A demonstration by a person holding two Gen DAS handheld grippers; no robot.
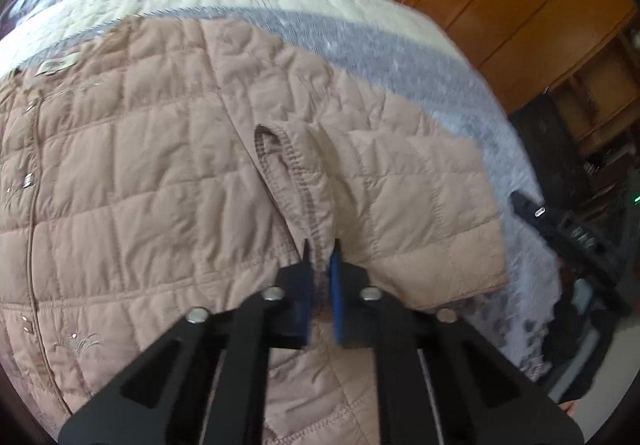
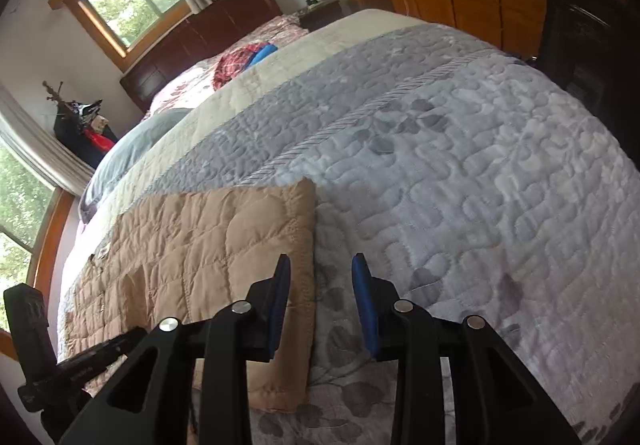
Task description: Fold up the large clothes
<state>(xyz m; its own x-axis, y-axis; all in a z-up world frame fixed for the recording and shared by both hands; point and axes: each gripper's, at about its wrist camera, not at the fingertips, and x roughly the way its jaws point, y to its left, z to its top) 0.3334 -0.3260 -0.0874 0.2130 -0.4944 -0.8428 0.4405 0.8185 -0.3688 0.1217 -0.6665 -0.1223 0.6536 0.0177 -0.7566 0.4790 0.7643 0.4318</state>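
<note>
Your left tongs (image 1: 321, 245) are clamped on the stitched cuff (image 1: 298, 181) of the beige quilted padded jacket (image 1: 160, 165). Your right tongs (image 2: 320, 265) stand parted, gripping nothing, over the jacket's folded edge. The jacket lies flat on the grey leaf-patterned bedspread (image 2: 460, 165). Beyond: dark wooden headboard (image 2: 224, 25).

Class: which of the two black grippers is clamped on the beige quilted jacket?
The left gripper: it pinches the beige quilted jacket's stitched edge; the right gripper is open, empty.
</note>
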